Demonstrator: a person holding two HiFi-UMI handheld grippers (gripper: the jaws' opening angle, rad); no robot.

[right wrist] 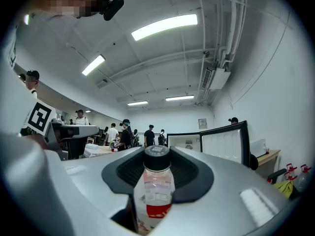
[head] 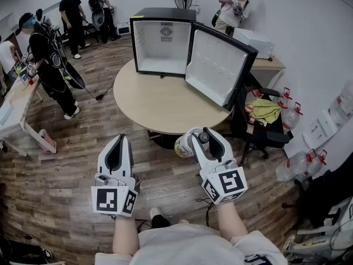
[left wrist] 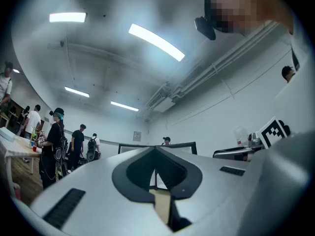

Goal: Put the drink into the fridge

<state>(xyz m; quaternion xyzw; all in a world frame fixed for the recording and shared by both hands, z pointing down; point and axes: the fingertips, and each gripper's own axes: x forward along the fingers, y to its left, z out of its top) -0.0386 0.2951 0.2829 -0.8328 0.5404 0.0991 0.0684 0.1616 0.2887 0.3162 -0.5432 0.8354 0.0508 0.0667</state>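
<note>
Currently your right hand-held gripper point(head: 198, 136) clamps the clear plastic, black-capped drink bottle point(right wrist: 156, 181) mid-body, short of the open black fridge point(head: 160, 12). Your left hand-held gripper point(head: 118, 141) is closed and empty. The bottle is smooth, probably lightish and slippery; a mid-body hold suits it.

A round, light wooden table point(head: 160, 106) stands on a floor point(head: 49, 175) of dark wood planks. A small black fridge point(head: 162, 43) sits at the table's far edge, its door point(head: 218, 68) swung wide to the right and its white inside bare; the rest of the tabletop carries nothing. At the left edge, a pale desk point(head: 14, 112) holds small items too little to make out. Against the right wall, another wooden desk point(head: 274, 65) bears a white box point(head: 255, 42). Near it a black chair point(head: 265, 136) holds a yellow-green cloth point(head: 265, 109), and clear water jugs point(head: 295, 164) stand on the floor.
</note>
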